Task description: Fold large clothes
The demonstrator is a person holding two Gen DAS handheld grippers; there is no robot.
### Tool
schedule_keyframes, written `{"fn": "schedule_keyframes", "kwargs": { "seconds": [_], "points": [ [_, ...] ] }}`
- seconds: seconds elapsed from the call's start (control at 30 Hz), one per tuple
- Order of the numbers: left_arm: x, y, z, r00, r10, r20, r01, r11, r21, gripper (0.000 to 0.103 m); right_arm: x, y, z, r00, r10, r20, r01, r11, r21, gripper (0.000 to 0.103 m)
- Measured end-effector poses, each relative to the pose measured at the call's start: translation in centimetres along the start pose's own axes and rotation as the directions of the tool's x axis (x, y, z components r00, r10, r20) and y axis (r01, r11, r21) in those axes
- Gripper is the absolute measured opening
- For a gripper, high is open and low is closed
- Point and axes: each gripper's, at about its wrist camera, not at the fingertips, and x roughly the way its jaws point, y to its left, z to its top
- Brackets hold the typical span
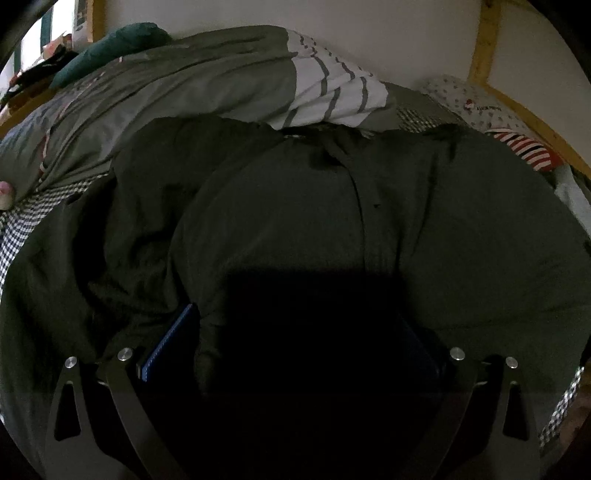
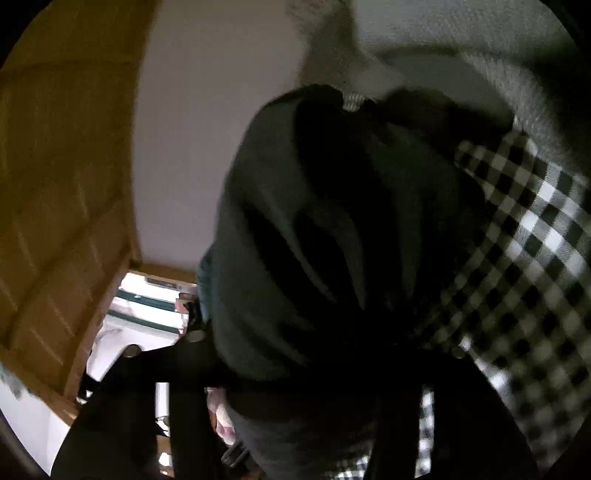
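A person's left gripper (image 1: 295,332) angles steeply down over a large dark green fabric garment (image 1: 332,221) spread on a bed, its blue-padded fingers (image 1: 168,345) set wide apart with a bunched fold of the cloth rising between them; shadow hides whether the pads press it. The right gripper (image 2: 325,354) points nearly level, close against a gathered, deeply creased bundle of the same garment; blur and darkness leave its grip impossible to judge. The garment lies rumpled, a seam running down its middle, over a black-and-white checked sheet (image 1: 22,225). Behind it sit a grey quilt (image 1: 166,85) and a white grey-striped cloth (image 1: 332,92) against a pale wall (image 1: 295,22).
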Motion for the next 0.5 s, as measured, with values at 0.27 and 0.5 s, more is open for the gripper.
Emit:
{"fn": "schedule_keyframes", "kwargs": {
  "seconds": [0.27,0.5],
  "points": [
    [-0.2,0.4,-0.1,1.0,0.001,-0.004,-0.001,1.0,0.002,0.099,0.3,7.3,-3.0,0.997,0.081,-0.004,-0.078,0.938,-0.338,0.036],
    [-0.1,0.8,-0.5,1.0,0.004,-0.003,-0.004,1.0,0.004,0.097,3.6,18.2,-9.1,0.993,0.017,-0.115,-0.096,0.684,-0.723,0.036]
  ]
}}
